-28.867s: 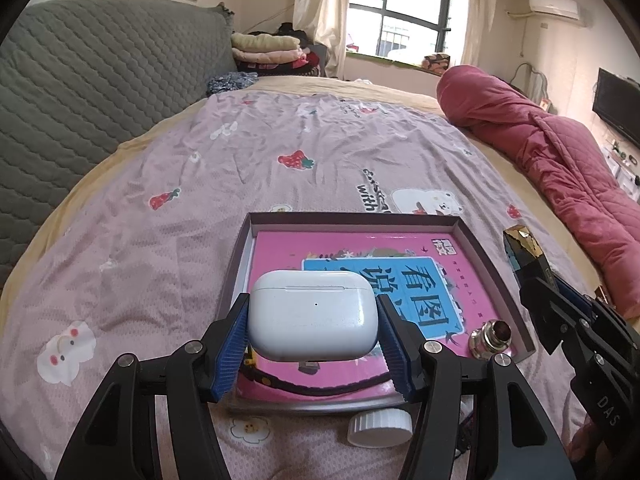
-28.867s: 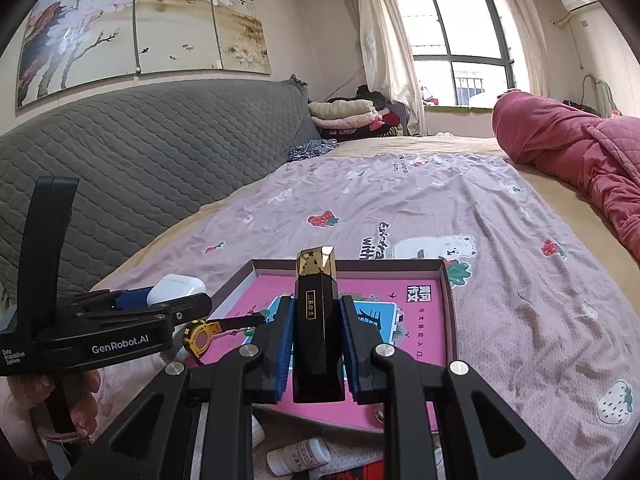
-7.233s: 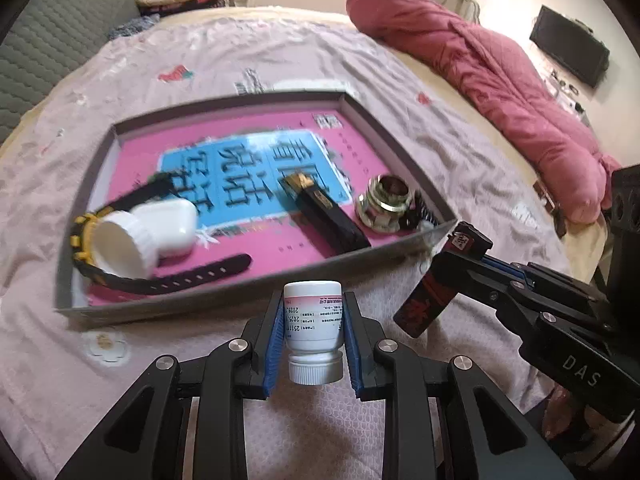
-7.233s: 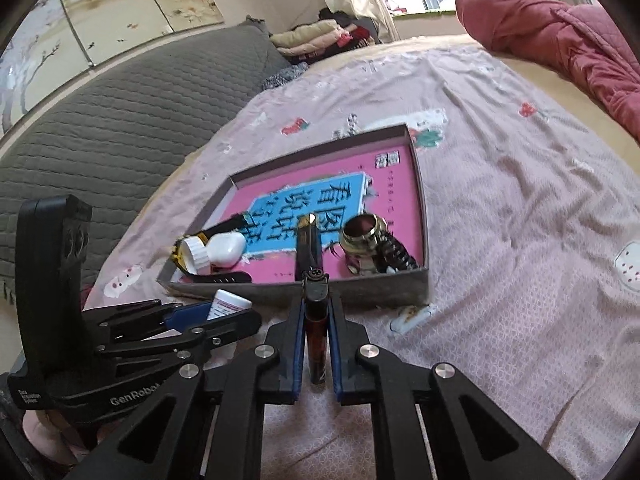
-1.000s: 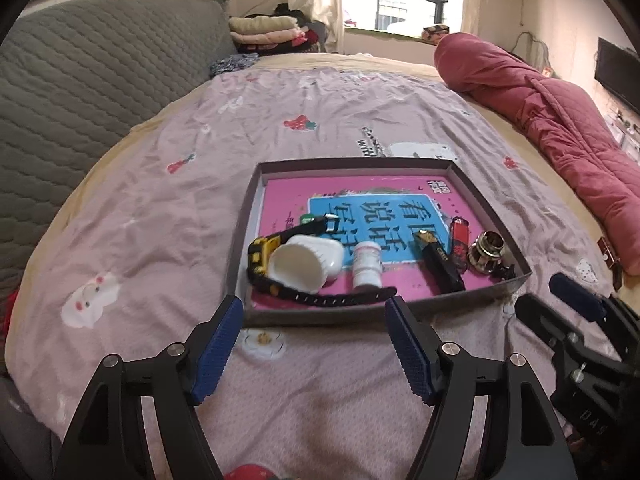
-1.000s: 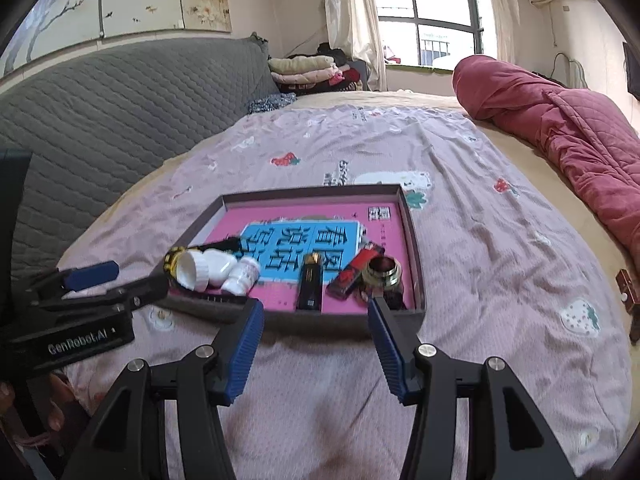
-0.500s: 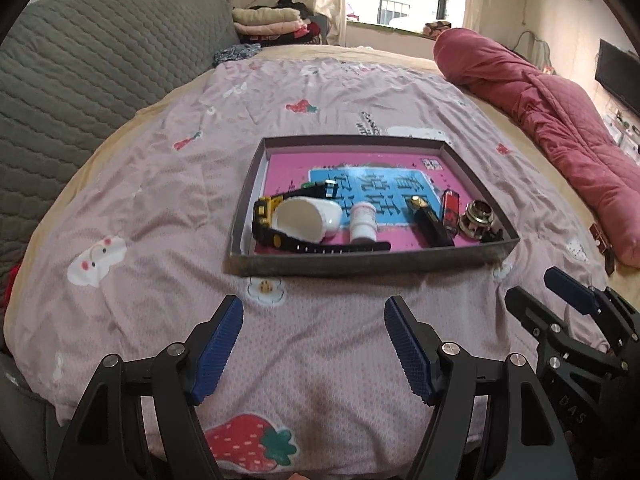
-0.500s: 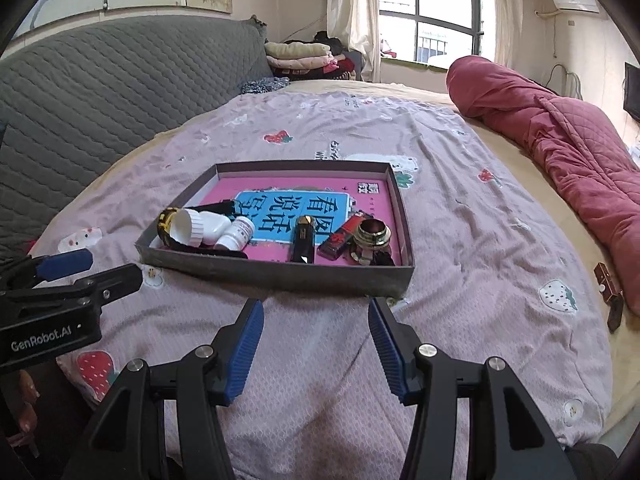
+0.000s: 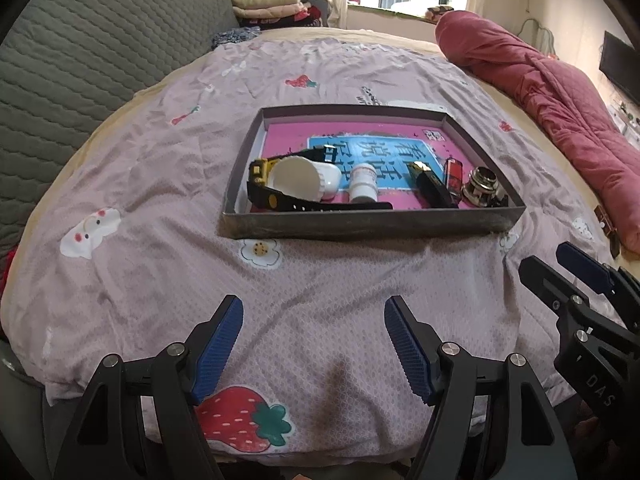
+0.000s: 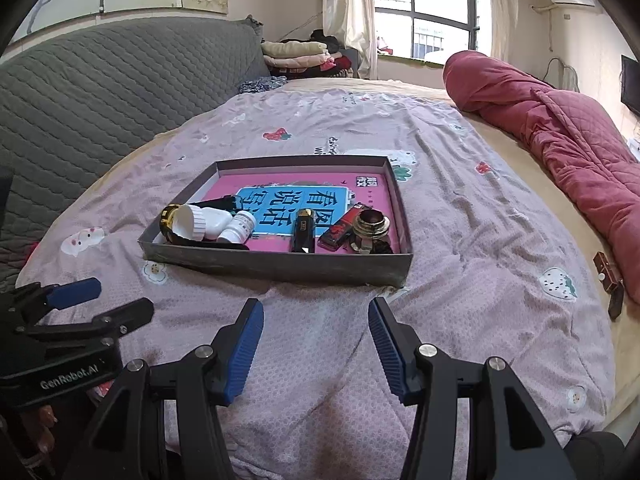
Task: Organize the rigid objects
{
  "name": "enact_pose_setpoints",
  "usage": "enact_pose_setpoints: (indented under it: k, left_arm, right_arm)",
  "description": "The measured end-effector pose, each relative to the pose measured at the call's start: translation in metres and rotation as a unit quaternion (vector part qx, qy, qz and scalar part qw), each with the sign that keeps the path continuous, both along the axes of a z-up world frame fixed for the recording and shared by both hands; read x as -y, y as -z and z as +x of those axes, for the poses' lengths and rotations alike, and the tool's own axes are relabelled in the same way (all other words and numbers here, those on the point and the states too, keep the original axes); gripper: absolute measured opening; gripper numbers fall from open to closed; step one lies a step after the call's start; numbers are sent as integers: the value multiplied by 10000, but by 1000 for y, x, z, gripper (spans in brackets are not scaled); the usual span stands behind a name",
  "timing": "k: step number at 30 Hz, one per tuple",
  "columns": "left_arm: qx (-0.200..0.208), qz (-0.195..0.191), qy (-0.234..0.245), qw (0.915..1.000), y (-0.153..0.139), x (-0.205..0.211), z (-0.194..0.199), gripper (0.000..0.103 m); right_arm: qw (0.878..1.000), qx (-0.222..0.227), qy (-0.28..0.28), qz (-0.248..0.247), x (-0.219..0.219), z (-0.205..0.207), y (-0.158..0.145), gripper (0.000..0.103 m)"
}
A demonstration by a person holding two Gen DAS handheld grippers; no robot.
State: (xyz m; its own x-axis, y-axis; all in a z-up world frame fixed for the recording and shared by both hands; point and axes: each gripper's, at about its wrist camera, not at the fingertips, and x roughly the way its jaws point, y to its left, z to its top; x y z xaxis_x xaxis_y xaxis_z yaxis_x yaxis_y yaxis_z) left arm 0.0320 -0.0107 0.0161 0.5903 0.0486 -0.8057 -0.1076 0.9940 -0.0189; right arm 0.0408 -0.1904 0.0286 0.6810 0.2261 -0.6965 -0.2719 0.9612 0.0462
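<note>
Pink-lined and grey-walled, your tray (image 9: 360, 230) sits mid-bed on the strawberry sheet (image 9: 160, 184), already holding the black watch (image 9: 320, 205), white earbud case (image 9: 308, 178), pill bottle (image 9: 363, 182), black lighter (image 9: 434, 188), red lighter (image 9: 453, 172) and metal fitting (image 9: 482, 188). Your left gripper (image 9: 314, 344) and right gripper (image 10: 316, 344) both hang wide and empty, well short of it. Sorting looks finished; next, check the sheet for strays.
</note>
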Motion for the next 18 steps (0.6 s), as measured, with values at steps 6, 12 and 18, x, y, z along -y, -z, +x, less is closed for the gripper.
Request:
enact_pose_setpoints:
  k: [6,12,18]
  left_arm:
    - [-65,13,56,10000,7,4,2,75]
    - [-68,22,56,10000,8,4,2,75]
    - [-24,48,52,10000,7,4,3,75]
  right_arm:
    - [9999,-75,-67,-55,-5,2,8,54]
    - [9999,-110,-28,-18,-4,4,12,54]
    - [9999,-154,-7,10,-2,5,17,54]
